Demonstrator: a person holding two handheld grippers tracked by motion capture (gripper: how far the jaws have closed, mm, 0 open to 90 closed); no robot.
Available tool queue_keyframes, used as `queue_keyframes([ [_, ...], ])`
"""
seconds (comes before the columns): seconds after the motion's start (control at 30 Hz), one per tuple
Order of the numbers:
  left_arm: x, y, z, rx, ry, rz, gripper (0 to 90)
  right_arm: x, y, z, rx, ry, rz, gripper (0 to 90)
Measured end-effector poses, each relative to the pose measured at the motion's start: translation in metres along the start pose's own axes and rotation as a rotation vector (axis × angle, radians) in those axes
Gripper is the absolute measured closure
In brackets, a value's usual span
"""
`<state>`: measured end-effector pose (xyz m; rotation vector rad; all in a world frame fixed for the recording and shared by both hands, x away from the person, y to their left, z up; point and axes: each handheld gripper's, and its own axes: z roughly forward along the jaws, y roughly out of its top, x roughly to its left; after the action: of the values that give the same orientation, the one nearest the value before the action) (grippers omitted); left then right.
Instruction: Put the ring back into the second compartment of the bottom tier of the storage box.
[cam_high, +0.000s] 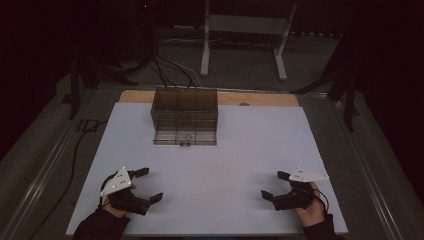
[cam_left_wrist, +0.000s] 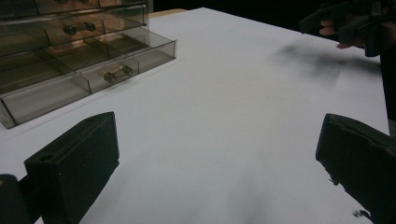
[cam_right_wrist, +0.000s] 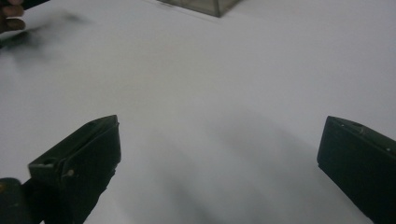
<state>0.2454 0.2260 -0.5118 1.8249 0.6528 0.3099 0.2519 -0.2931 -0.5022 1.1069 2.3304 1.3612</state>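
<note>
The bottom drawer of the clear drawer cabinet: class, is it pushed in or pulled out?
Pulled out. The bottom drawer juts forward past the drawer cabinet front, its handle toward the grippers.

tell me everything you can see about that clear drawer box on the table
The drawer box is a small cabinet of smoky see-through plastic, several drawers tall, each with a small knob. It stands upright at the far middle of the white table. Its bottom drawer is pulled out toward the person, and the dividers inside show; I can make out nothing in it. Nothing touches the box but the table; both grippers are far off.
</note>
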Motion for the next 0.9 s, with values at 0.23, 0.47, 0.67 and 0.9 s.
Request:
queue_keyframes([
  [0.23,0.0,0.0,0.001,0.001,-0.003,0.002,0.6,-0.005,-0.017,-0.02,0.003,-0.048,0.033,0.0],
  [0.47,0.0,0.0,0.001,0.002,-0.001,0.003,0.5,-0.009,-0.032,-0.036,0.011,-0.086,0.07,0.0],
  [0.67,-0.001,0.0,0.002,0.007,-0.004,0.006,0.6,-0.012,-0.033,-0.041,-0.008,-0.092,0.084,0.0],
  [0.9,-0.001,0.0,0.002,0.008,-0.006,0.006,0.5,-0.012,-0.033,-0.036,0.009,-0.088,0.076,0.0],
])
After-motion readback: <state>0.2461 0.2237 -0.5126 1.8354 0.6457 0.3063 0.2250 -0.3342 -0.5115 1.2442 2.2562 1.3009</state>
